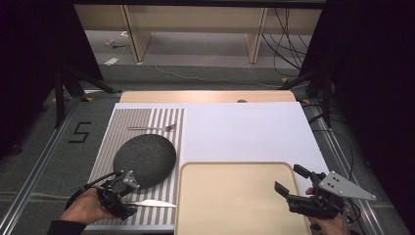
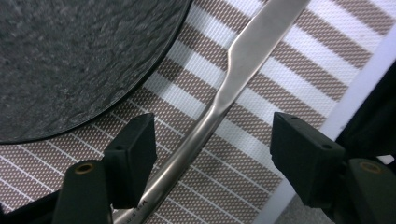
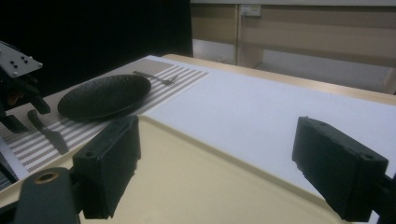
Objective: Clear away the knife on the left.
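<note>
Left gripper (image 2: 212,154) spread wide astride the knife (image 2: 219,98) handle on the striped placemat (image 2: 299,70), right gripper (image 3: 224,154) agape, empty over the tray (image 3: 187,186) — closing crooked could skid that thin handle sideways.

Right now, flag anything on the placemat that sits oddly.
The fork lies crosswise beyond the dark plate, not beside it. The knife lies crosswise on the plate's near side, handle between the open left gripper's jaws. Nothing is spilled or broken.

Grey carpeted floor (image 1: 58,161) with loose cables (image 1: 288,44) surrounds the table, wooden shelving (image 1: 195,24) standing beyond.
</note>
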`<state>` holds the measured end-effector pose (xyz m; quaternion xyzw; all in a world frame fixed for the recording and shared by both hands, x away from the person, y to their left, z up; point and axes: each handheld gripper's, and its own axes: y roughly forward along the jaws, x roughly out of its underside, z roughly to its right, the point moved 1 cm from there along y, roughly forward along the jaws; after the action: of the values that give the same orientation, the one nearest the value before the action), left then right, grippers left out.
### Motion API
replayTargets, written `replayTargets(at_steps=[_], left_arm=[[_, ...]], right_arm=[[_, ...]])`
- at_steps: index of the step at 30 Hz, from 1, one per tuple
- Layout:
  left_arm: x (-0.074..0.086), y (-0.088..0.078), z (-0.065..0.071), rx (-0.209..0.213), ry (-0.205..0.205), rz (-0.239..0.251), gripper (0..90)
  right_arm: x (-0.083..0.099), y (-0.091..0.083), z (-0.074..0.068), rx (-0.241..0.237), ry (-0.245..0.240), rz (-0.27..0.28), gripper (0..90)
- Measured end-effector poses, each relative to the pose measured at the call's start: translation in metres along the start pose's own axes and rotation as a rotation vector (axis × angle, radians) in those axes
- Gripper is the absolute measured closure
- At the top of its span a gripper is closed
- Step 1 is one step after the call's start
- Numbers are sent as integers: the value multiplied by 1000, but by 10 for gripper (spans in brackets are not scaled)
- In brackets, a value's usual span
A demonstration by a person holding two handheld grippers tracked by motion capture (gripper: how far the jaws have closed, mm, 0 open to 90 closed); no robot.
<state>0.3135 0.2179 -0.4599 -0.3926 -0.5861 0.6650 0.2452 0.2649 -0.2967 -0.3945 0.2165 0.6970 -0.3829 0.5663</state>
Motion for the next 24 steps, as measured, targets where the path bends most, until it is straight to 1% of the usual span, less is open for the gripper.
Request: replayTargets(at_steps=[2, 6, 9, 10, 11, 15, 18, 20, 21, 23, 24], left_arm=[[-1, 2, -2, 7, 1, -11, 337], [-3, 7, -6, -4, -5, -47, 384], [-4, 10, -7, -8, 2, -68, 418], [-4, 11, -7, -15, 12, -70, 429], [-5, 11, -8, -15, 10, -71, 443], [-7, 14, -9, 3, 4, -74, 482], [-8, 13, -9, 10, 15, -78, 511], [-8, 13, -10, 19, 23, -79, 549], [-7, 13, -11, 20, 21, -78, 554], [-7, 12, -12, 10, 1, -86, 623], [-7, 12, -12, 9, -1, -87, 625]], right_arm=[[0, 0, 0, 3, -6, 0, 162], [0, 1, 0, 1, -3, -2, 163], [0, 1, 0, 0, -3, -3, 164], [0, 1, 0, -1, -2, -6, 164], [0, 1, 0, -1, -1, -8, 164], [0, 1, 0, -2, -1, -12, 165], [1, 2, 0, 0, -7, -14, 166], [0, 2, 0, -2, -5, -13, 166], [0, 1, 0, -2, -5, -14, 166], [0, 1, 0, -4, -2, -12, 167], [0, 1, 1, -5, 0, -10, 167]])
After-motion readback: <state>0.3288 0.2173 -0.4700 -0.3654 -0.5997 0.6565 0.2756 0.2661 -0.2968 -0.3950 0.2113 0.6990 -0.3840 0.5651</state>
